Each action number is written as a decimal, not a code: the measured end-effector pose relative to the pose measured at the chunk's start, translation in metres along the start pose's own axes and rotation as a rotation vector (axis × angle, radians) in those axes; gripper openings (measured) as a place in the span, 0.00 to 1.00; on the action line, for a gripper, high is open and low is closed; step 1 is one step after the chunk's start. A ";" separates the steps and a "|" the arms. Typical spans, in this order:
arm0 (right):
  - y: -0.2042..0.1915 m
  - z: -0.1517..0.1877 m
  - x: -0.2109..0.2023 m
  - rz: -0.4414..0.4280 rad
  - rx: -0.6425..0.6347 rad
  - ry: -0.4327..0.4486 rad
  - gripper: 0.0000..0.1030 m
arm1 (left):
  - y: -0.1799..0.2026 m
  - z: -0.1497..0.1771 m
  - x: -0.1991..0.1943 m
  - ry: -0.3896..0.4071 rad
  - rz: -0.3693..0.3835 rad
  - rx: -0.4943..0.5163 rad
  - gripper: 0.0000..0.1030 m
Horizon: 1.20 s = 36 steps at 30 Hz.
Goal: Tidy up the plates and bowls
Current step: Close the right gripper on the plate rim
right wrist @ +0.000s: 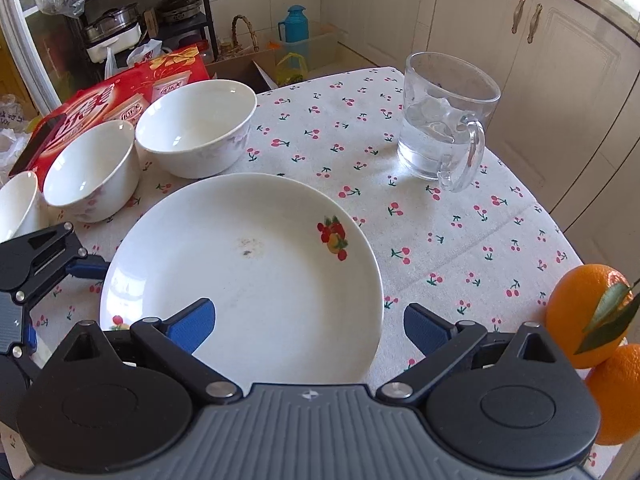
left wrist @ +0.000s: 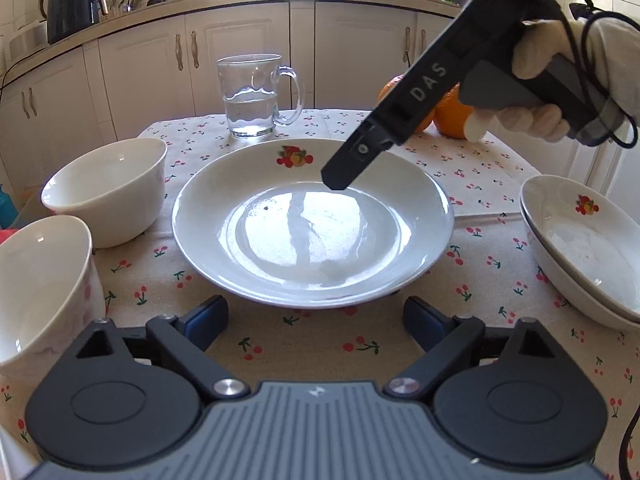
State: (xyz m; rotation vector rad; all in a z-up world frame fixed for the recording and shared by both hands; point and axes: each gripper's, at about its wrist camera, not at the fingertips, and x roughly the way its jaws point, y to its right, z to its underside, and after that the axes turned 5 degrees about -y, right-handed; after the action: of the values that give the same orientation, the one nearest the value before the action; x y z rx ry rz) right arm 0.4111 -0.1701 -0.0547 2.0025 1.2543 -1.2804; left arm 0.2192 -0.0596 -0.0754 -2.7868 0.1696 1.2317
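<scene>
A table draped in a cream cloth printed with red cherries (right wrist: 420, 248) carries a wide white plate with a fruit motif (right wrist: 248, 264) at its middle, three plain white bowls (right wrist: 196, 128) to one side, a clear glass mug of water (right wrist: 444, 120), two oranges (right wrist: 584, 312), and two stacked shallow white dishes (left wrist: 580, 248).

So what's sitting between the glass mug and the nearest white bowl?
Nothing: in the right wrist view, only bare cherry-print tablecloth lies between the glass mug and the white bowl.
</scene>
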 end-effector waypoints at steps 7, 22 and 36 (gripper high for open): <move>0.023 -0.017 0.020 -0.080 0.017 -0.021 0.82 | 0.001 -0.001 0.000 0.007 0.004 0.012 0.84; 0.031 -0.029 0.038 -0.182 0.016 -0.044 0.69 | -0.002 -0.006 0.003 0.015 0.000 0.020 0.79; 0.030 -0.018 0.031 -0.218 0.060 -0.035 0.69 | -0.001 -0.003 -0.005 -0.017 0.026 0.066 0.79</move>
State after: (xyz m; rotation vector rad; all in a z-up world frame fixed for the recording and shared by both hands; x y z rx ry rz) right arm 0.4505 -0.1575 -0.0770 1.9162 1.4662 -1.4628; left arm 0.2187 -0.0585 -0.0696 -2.7259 0.2420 1.2312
